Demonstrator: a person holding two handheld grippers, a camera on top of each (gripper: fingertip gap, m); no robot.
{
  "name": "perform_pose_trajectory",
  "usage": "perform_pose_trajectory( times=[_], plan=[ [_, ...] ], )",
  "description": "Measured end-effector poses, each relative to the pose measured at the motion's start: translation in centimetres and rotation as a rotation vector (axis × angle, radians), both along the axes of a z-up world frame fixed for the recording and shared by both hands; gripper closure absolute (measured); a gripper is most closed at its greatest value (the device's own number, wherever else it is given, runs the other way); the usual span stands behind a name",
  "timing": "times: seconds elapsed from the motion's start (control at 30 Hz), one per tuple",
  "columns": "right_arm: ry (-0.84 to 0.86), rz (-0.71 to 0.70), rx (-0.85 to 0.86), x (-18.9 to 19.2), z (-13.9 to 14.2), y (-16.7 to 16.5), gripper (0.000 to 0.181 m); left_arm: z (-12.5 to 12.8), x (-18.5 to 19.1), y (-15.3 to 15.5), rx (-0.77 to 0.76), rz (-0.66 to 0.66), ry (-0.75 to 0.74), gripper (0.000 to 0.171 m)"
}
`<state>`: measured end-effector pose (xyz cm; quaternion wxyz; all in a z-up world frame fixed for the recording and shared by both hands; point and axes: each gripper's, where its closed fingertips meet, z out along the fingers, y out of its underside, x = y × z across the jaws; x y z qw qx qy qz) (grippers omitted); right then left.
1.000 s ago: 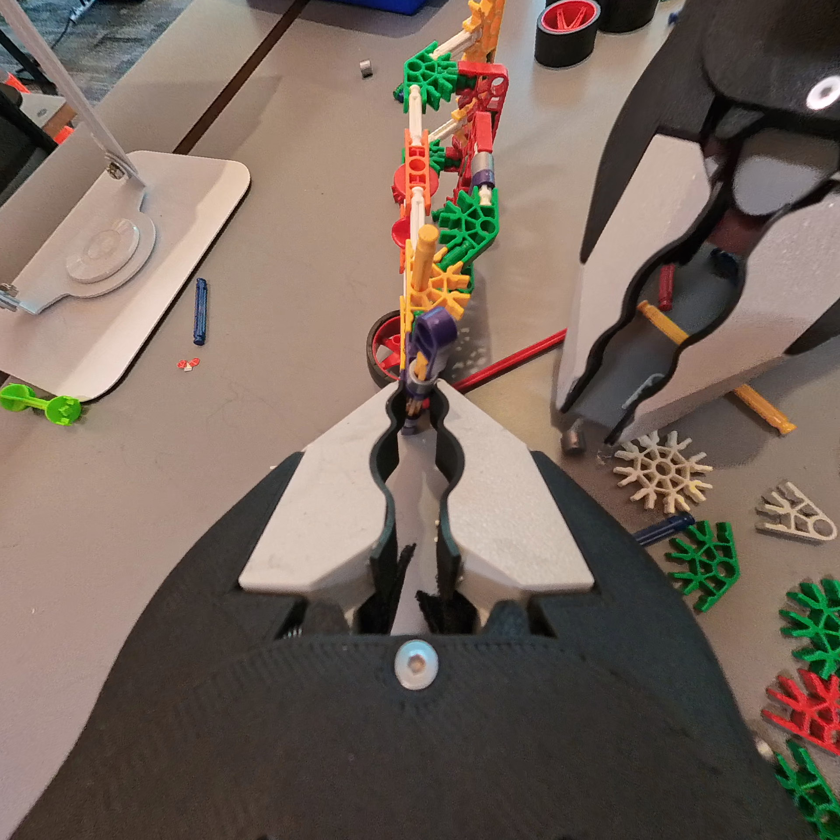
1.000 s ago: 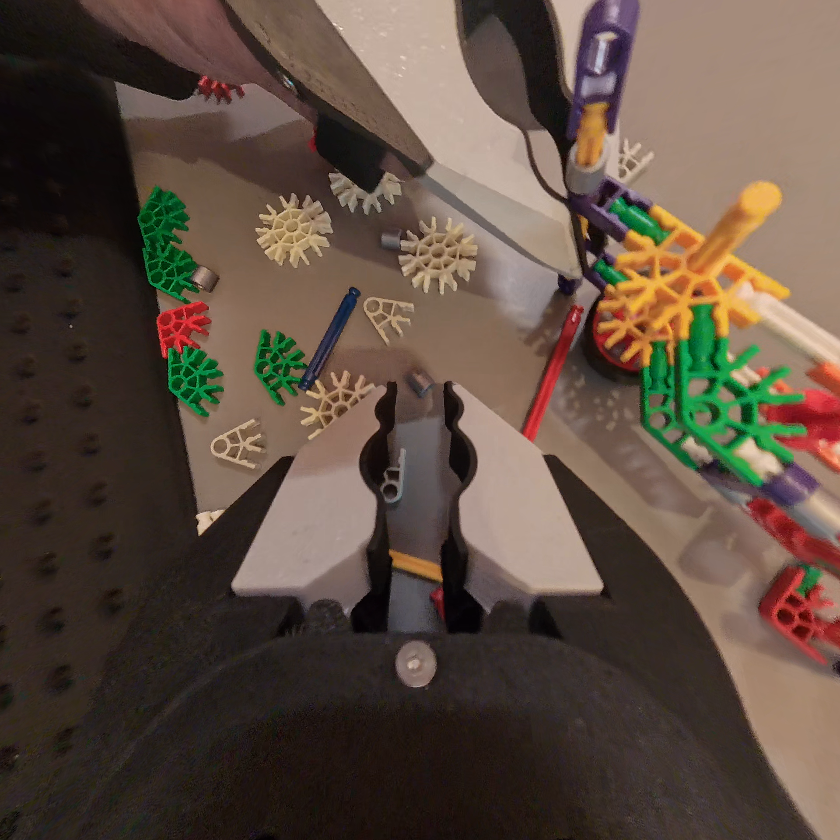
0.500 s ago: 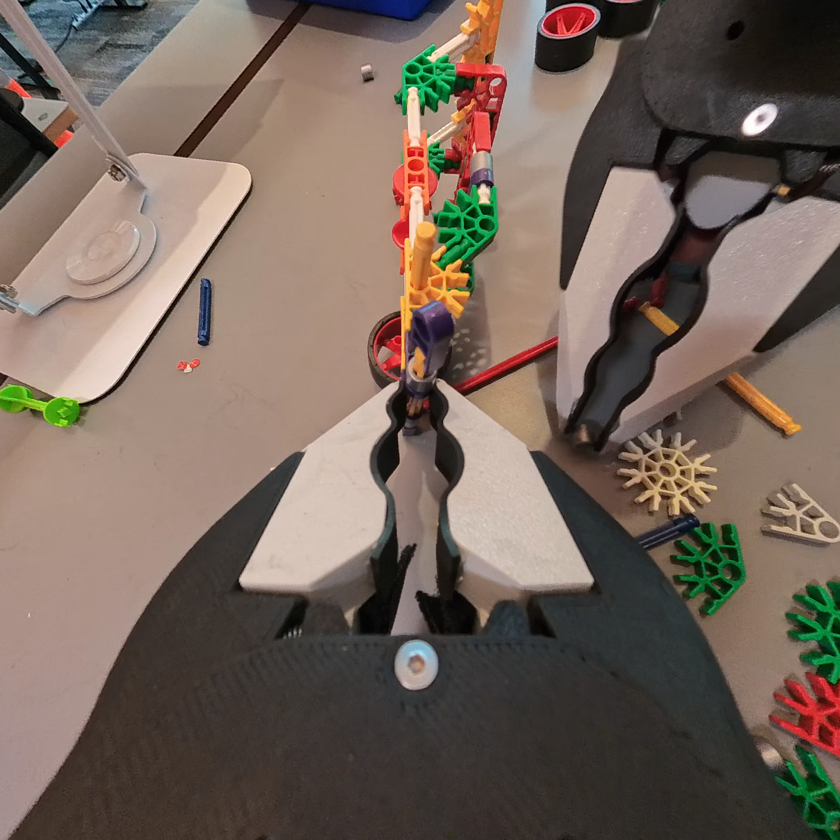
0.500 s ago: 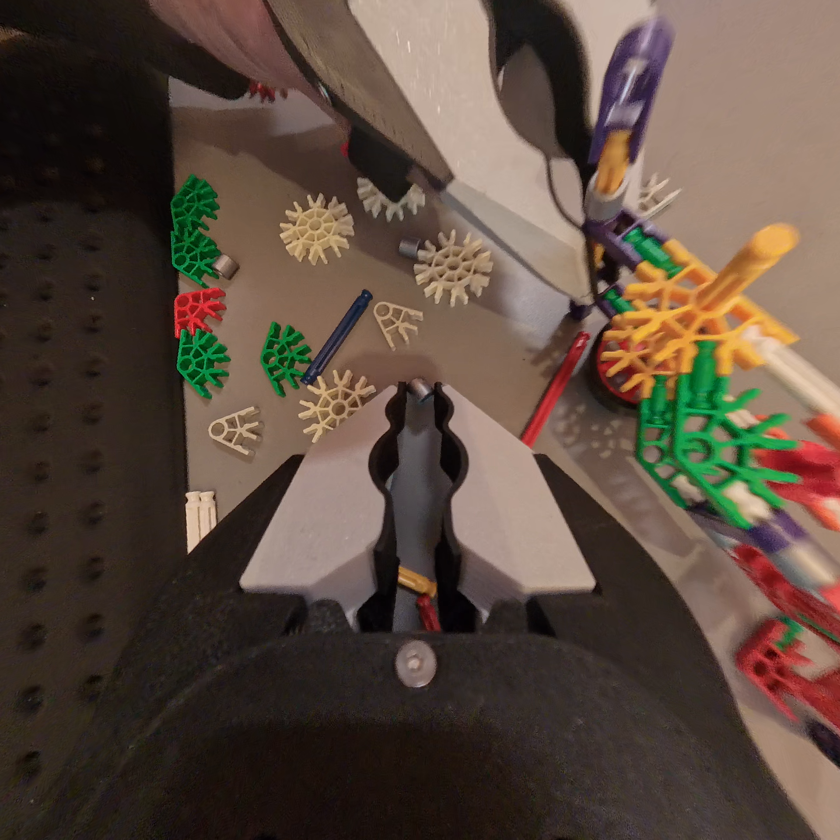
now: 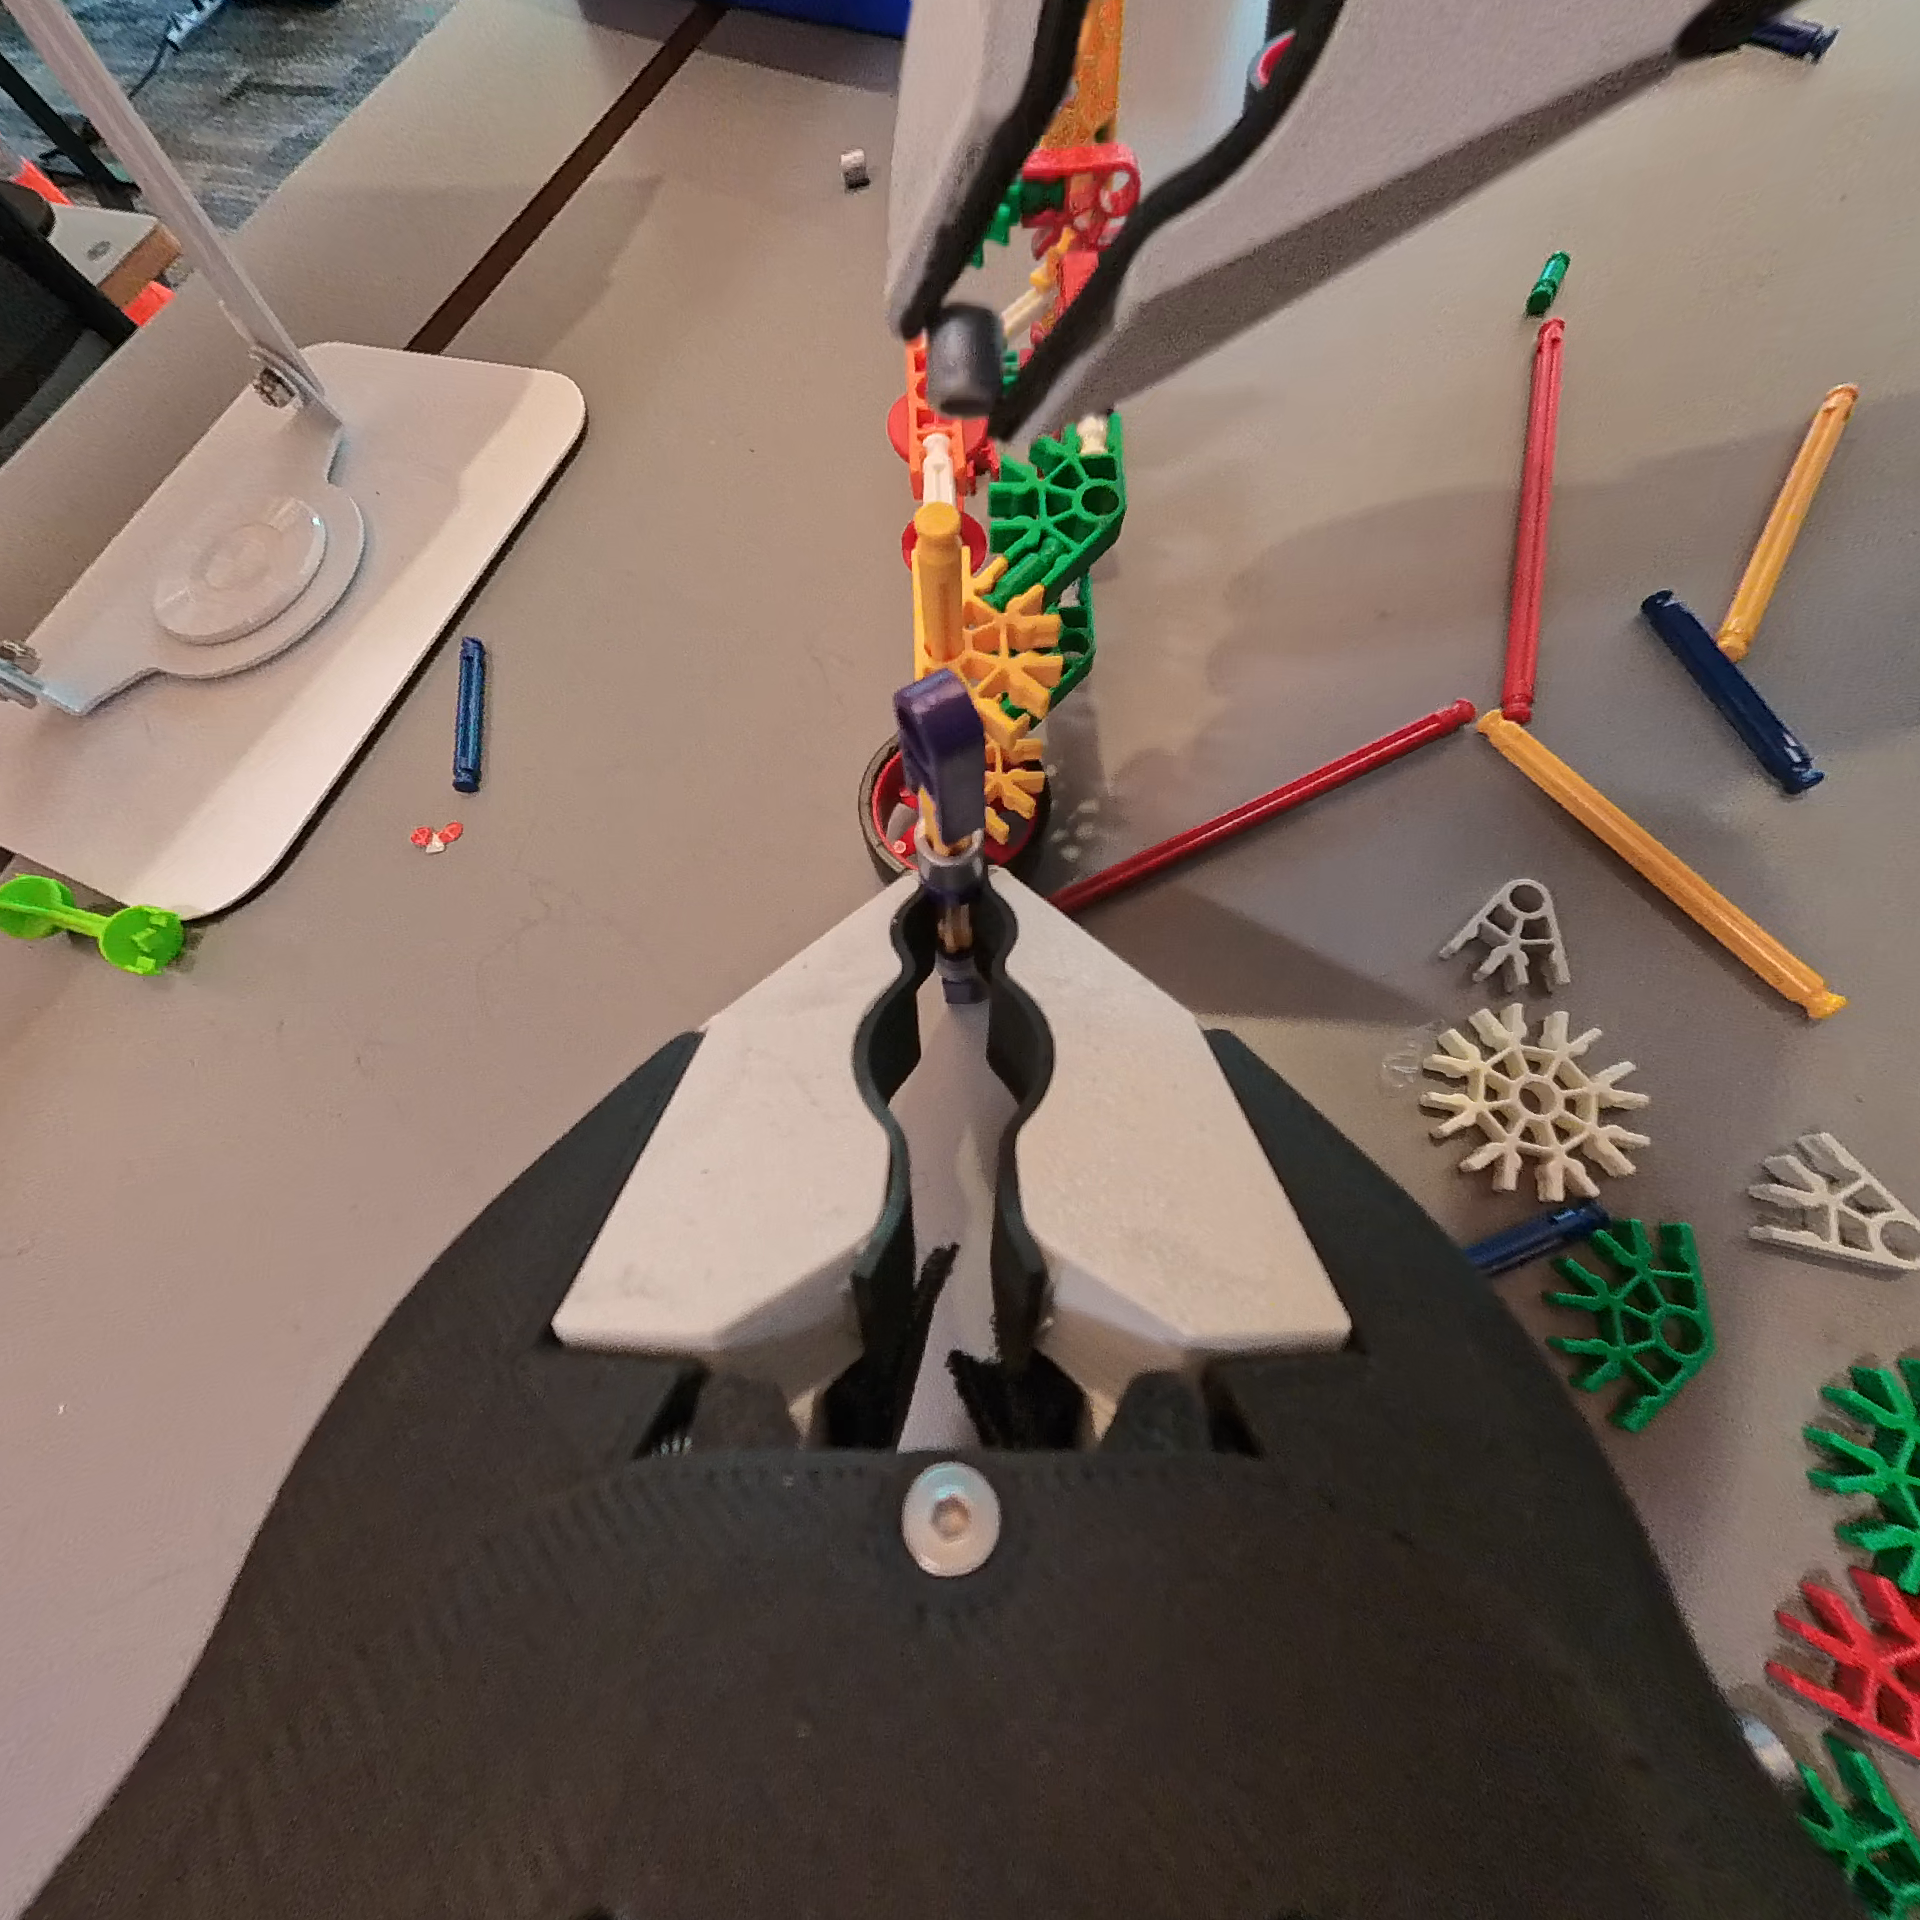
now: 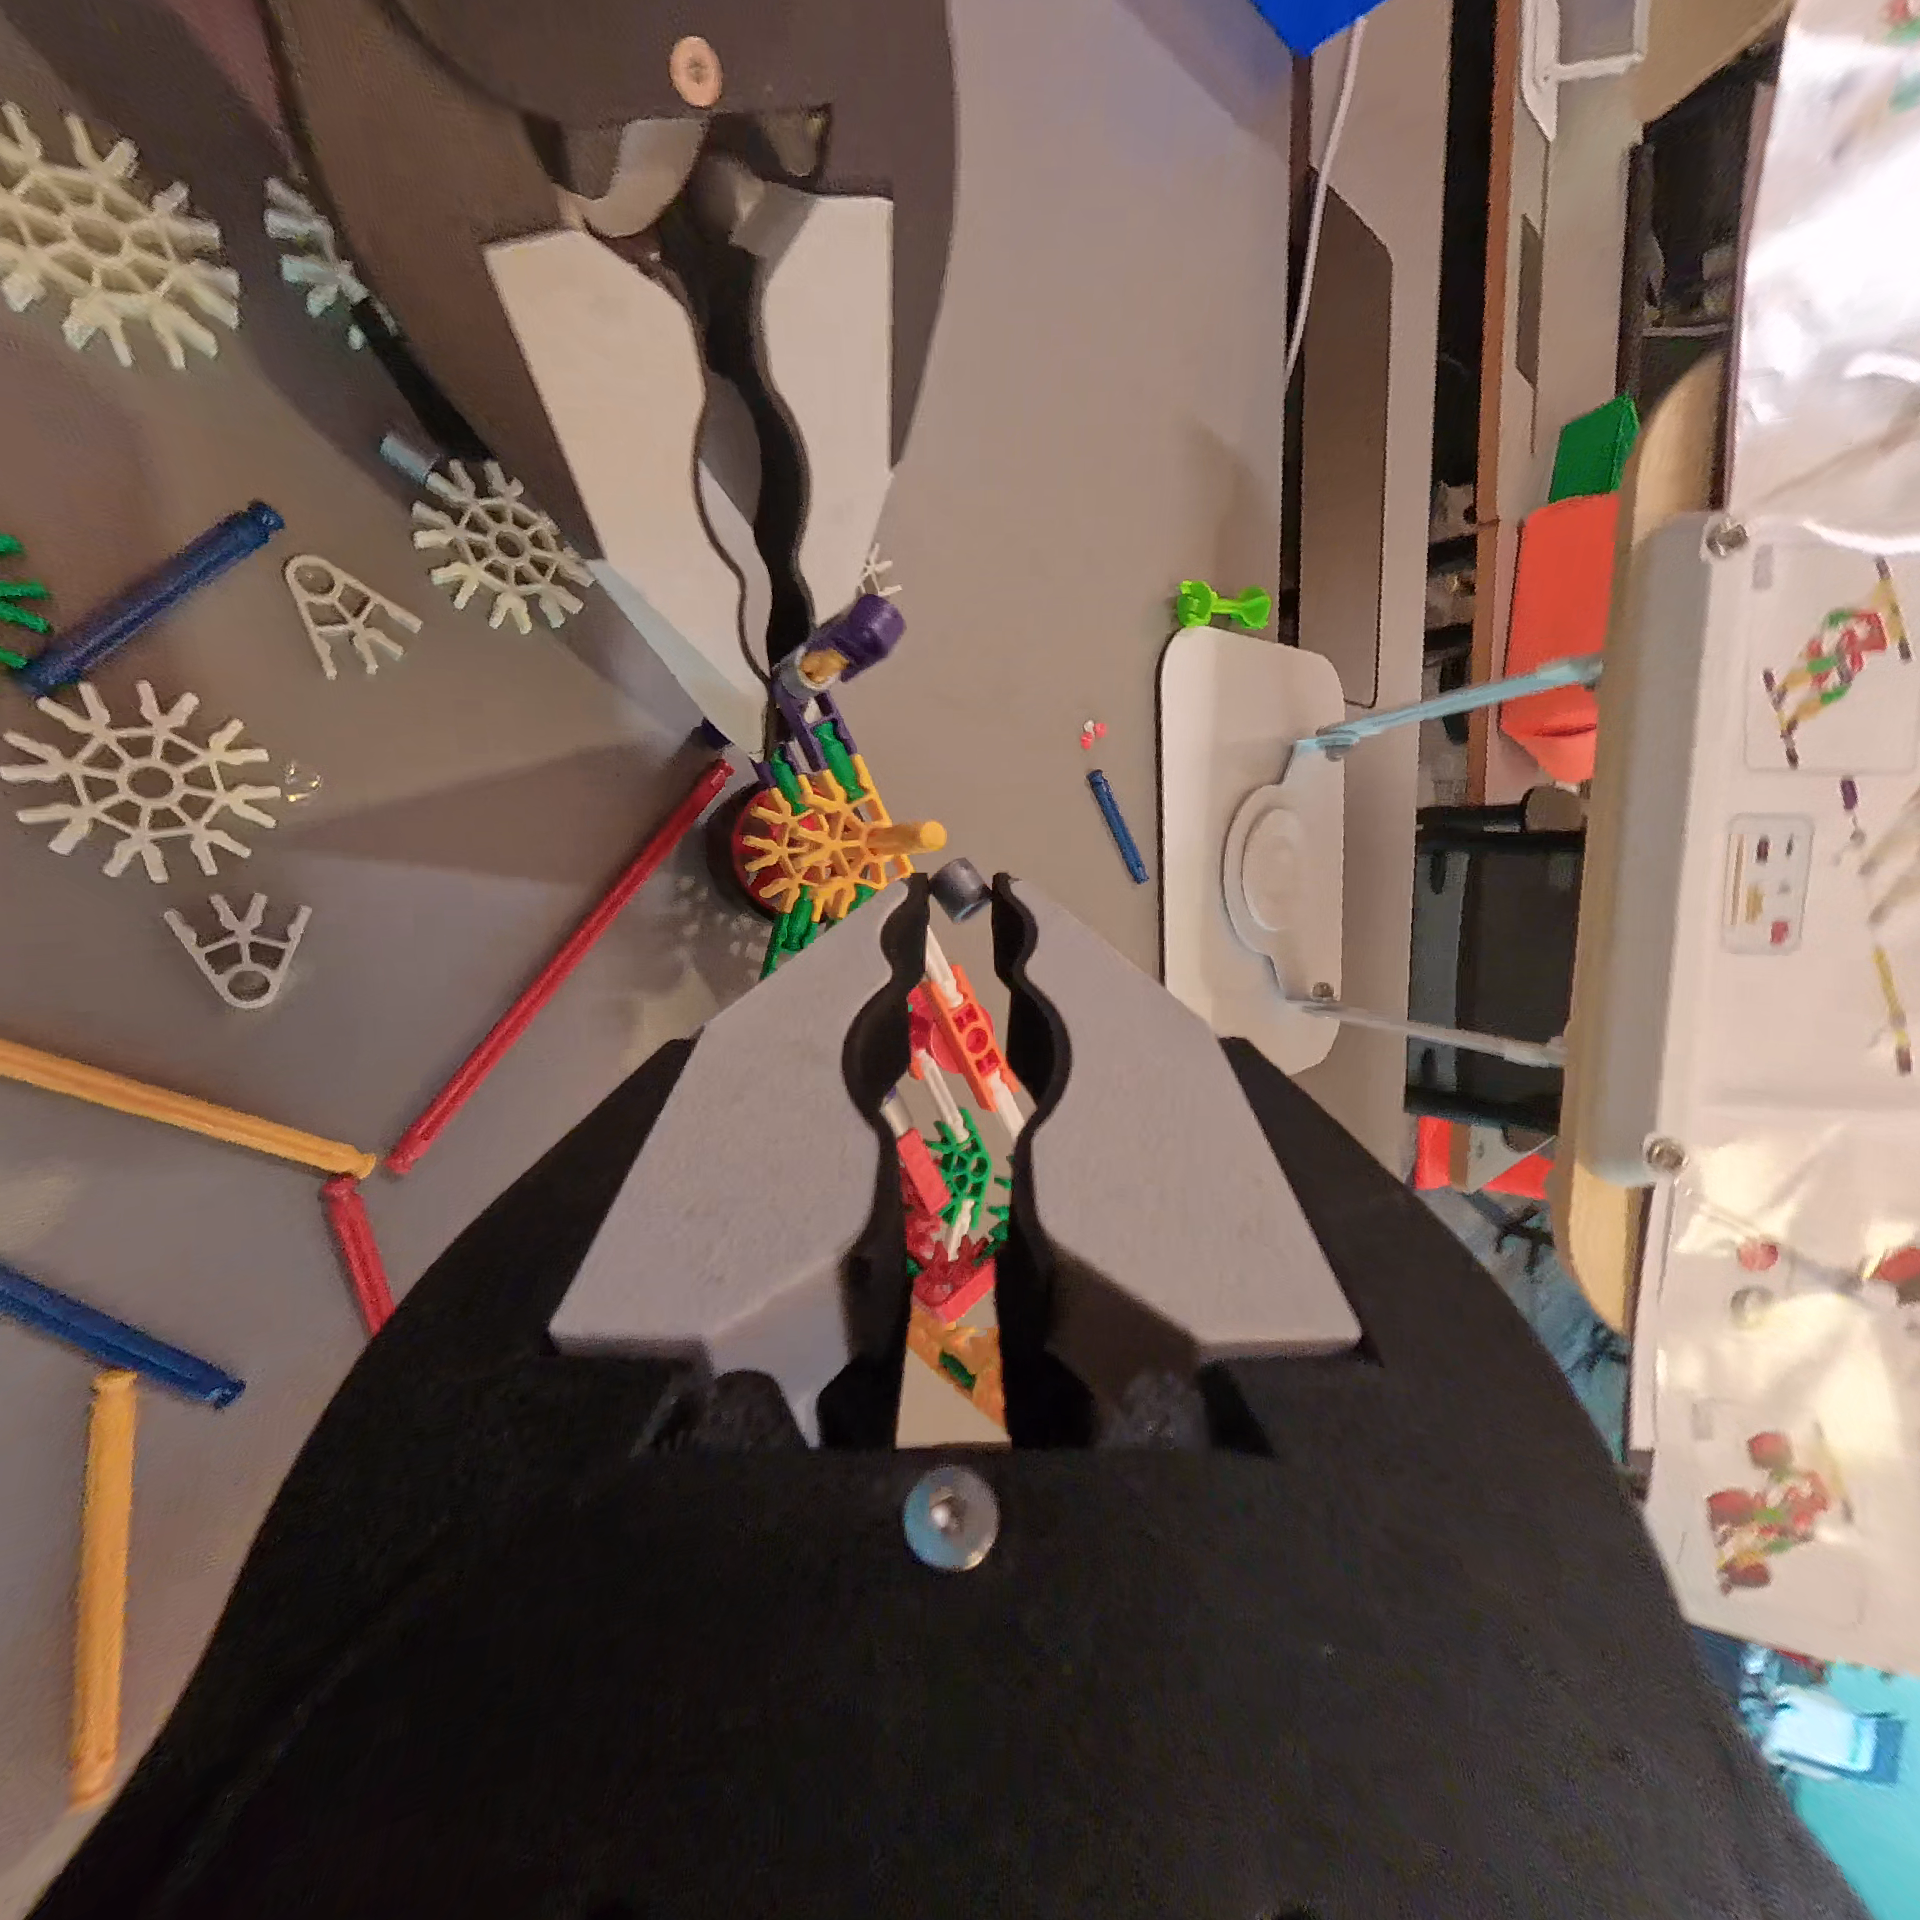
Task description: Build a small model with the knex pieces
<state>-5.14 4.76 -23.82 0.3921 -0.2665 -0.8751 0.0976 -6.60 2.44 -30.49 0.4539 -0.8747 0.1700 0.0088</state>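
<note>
The left gripper (image 5: 951, 940) has its jaws closed on the purple end piece (image 5: 940, 764) of a multicoloured rod-and-connector model (image 5: 1023, 582) that stretches away ahead of them across the grey tabletop (image 5: 675, 644). The right gripper (image 6: 961, 894) pinches a small grey spacer (image 6: 958, 888) at its jaw tips, held above the model, near a yellow rod tip (image 6: 920, 834) just ahead-left of those jaws. 2 red rods (image 5: 1527, 540) lie to the right.

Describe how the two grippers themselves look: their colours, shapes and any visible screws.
Both look alike. The left gripper has a wide black body with a ribbed, printed texture and one silver screw at its centre. Its two fingers are light grey wedges that taper to a point, lined inside with wavy black pads. The right gripper has the same black body, grey fingers and silver screw. No cables or sleeves show.
</note>
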Motion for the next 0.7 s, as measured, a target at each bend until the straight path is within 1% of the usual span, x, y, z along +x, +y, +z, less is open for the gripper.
perform_pose_trajectory(
  times=[0.17,0.47,0.7],
  plan=[
    [-0.026,0.051,0.127,-0.6,-0.5,-0.2,0.173,0.0,0.0,0.1,-0.007,-0.008,-0.007,0.169],
    [-0.089,0.108,0.267,-0.8,-1.3,-0.2,0.172,0.0,0.1,0.2,-0.011,-0.013,-0.008,0.17],
    [-0.118,0.178,0.432,-1.1,-1.6,-0.2,0.17,0.0,0.0,0.4,-0.017,-0.016,-0.021,0.17]
  ],
)
